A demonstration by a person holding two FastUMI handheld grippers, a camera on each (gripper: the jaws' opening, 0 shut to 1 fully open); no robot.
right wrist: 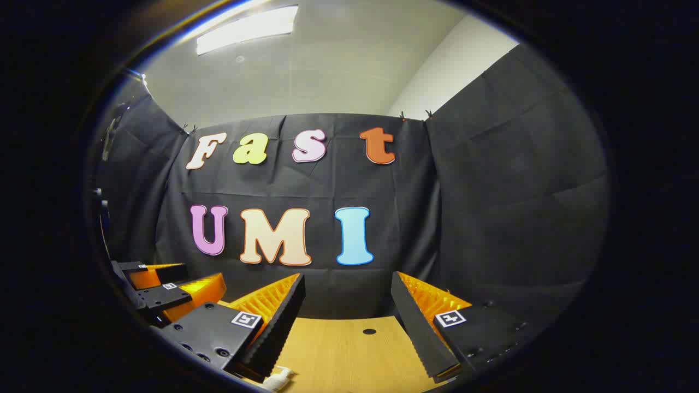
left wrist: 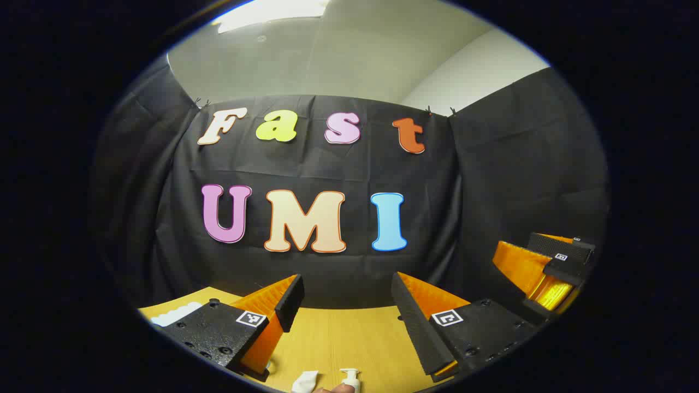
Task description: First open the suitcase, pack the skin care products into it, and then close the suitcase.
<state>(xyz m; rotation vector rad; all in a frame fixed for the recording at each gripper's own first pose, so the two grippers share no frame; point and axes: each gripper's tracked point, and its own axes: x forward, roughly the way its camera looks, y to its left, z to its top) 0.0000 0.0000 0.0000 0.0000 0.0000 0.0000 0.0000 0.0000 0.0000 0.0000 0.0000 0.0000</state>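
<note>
Held wide and empty over bench: left tongs, square black-and-white markers on both fingers; same for right tongs. Pump bottle and white tube at near edge. Black cloth wall behind, white ceiling above.

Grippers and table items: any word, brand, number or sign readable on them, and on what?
None readable.
Left gripper and right gripper: square coded markers, patterns, no words.
Pump bottle: too small to tell any print.
</note>
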